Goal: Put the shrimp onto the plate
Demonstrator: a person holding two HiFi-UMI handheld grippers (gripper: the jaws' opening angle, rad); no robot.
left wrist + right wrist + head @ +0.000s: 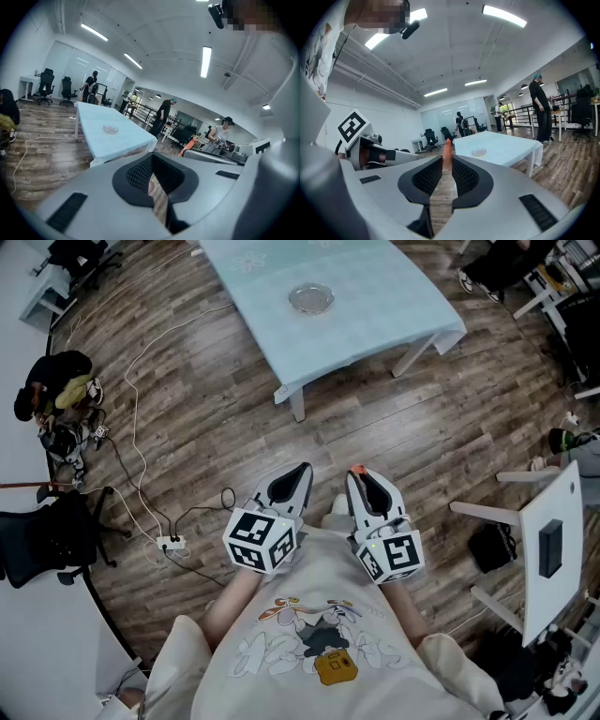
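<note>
My right gripper (357, 474) is shut on a thin orange shrimp (357, 469), whose tip sticks out past the jaws (447, 151). My left gripper (302, 468) is beside it, jaws closed to a point with nothing between them. I hold both close to my chest, above the wood floor. A clear glass plate (310, 298) lies on the light blue table (384, 315), far ahead of both grippers. The plate (110, 129) shows small in the left gripper view, and the plate (478, 151) sits just right of the shrimp's tip in the right gripper view.
White cables and a power strip (171, 542) lie on the floor at my left. A black chair (47, 531) and bags (56, 395) stand further left. A white desk (553, 540) is at the right. People (543, 110) stand beyond the table.
</note>
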